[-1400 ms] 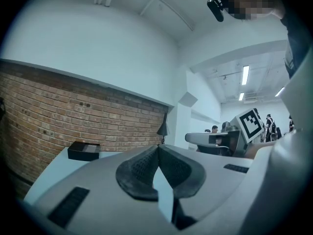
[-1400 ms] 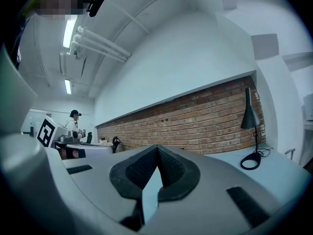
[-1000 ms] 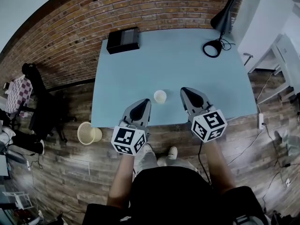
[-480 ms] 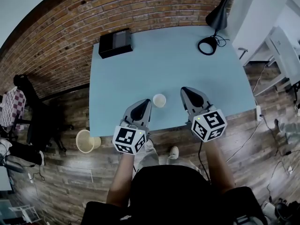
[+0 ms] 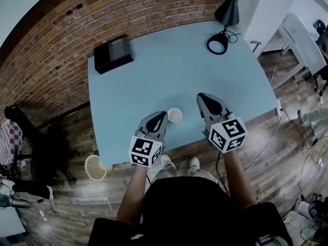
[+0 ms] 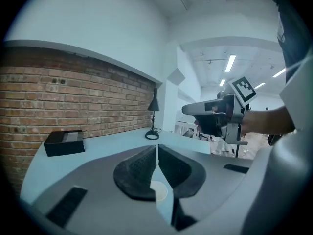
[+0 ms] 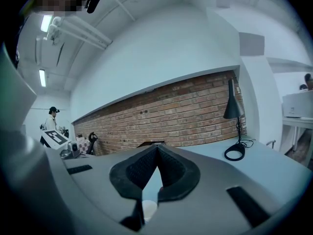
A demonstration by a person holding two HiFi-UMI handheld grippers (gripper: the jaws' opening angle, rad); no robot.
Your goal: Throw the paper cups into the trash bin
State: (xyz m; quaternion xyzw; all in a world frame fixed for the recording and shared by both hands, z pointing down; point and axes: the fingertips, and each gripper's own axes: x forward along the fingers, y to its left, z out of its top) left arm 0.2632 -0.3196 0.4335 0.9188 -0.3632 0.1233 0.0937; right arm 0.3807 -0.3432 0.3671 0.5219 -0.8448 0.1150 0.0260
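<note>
We are holding the left gripper [image 5: 162, 115] over the near edge of the blue table [image 5: 154, 81], its fingers pressed together with nothing between them. The paper cup [image 5: 175, 115] is standing upright just to the right of those fingertips; we cannot tell whether it is touching them. The right gripper [image 5: 202, 97] is also showing its fingers pressed together and empty, with the cup a little apart to their left. The trash bin [image 5: 95, 167] is sitting on the wooden floor [image 5: 277, 137], behind and to the left of the left fingers. A black box [image 5: 113, 54] and a lamp [image 5: 228, 12] are standing far ahead of both sets of fingertips.
</note>
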